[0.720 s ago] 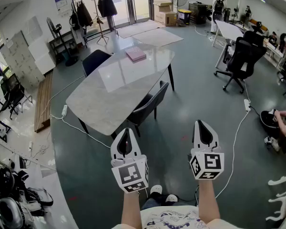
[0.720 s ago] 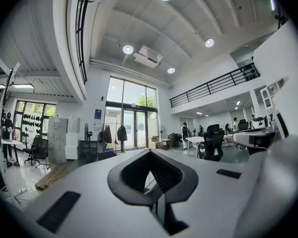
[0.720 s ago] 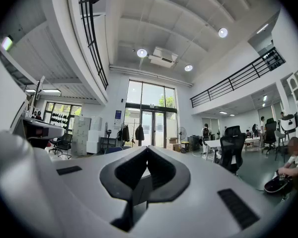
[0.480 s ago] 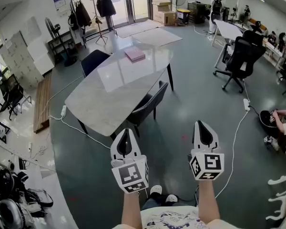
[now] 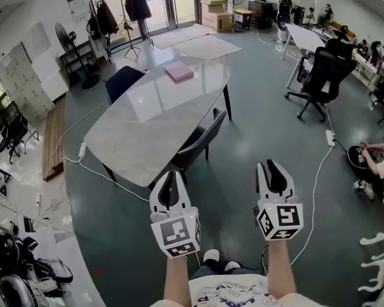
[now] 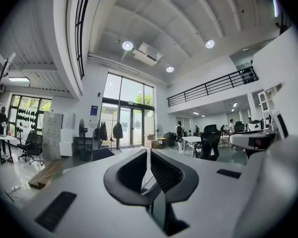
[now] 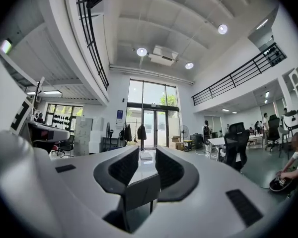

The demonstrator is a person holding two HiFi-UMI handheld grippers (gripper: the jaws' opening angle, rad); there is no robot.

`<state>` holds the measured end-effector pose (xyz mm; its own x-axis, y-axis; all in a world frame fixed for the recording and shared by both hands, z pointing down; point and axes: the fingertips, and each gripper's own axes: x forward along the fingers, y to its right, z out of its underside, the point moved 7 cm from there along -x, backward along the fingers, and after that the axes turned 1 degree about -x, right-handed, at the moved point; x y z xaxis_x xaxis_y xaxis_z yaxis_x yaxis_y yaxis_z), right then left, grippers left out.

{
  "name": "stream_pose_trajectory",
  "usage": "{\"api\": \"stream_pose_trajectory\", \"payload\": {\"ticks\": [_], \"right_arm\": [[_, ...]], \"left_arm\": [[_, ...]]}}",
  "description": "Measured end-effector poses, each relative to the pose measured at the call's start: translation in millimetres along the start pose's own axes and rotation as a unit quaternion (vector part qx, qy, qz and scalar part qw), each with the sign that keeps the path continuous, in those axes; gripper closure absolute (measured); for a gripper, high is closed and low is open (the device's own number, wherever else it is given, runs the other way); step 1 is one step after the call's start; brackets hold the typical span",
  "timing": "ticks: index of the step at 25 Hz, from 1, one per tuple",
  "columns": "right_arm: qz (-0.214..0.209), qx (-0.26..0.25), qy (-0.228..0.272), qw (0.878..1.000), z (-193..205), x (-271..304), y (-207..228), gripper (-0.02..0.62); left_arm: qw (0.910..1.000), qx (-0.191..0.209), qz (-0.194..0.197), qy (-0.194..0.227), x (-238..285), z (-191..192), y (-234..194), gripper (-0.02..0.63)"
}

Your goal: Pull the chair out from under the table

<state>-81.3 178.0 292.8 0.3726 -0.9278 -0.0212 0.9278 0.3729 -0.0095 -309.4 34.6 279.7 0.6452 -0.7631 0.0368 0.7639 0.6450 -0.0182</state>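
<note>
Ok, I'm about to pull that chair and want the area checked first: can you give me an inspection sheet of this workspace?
Surface: marble table, mostly bare.
Job's things: grey chair tucked under the table's right edge, untouched.
Clutter: flat pink item at the far end.
Grippers: left gripper shut, right gripper open, both empty, short of the chair.
Cables: white cable on the floor left of the table; second cable at right.
Surroundings: black office chair, coat rack.
</note>
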Motion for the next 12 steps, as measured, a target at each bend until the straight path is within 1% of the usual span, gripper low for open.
{"api": "stream_pose_trajectory", "payload": {"ticks": [1,2,3,4,5,8,12], "right_arm": [[-0.006,0.0,-0.002,1.0,1.2,5.0,-2.1,0.468],[-0.01,0.001,-0.005,1.0,2.5,9.8,-4.5,0.443],[-0.013,0.002,-0.008,1.0,3.7,14.4,-7.3,0.425],[-0.014,0.002,-0.011,1.0,4.7,18.5,-10.6,0.41],[-0.015,0.001,-0.013,1.0,5.5,22.2,-14.0,0.405],[-0.015,-0.005,-0.019,1.0,7.5,31.2,-19.7,0.394],[-0.012,-0.006,-0.025,1.0,9.6,43.3,-14.3,0.393]], "left_arm": [[1.0,-0.007,0.006,0.001,4.7,0.5,-2.4,0.58],[0.9998,-0.013,0.013,0.002,9.5,0.8,-4.7,0.537],[0.9996,-0.018,0.021,0.003,14.3,1.1,-7.1,0.465],[0.9993,-0.022,0.03,0.003,18.8,1.4,-9.7,0.413],[0.9991,-0.022,0.037,0.002,23.0,1.9,-12.3,0.403],[0.9988,-0.012,0.047,-0.004,34.0,4.5,-17.0,0.403],[0.9983,-0.011,0.056,-0.009,50.6,8.1,-16.5,0.403]]}}
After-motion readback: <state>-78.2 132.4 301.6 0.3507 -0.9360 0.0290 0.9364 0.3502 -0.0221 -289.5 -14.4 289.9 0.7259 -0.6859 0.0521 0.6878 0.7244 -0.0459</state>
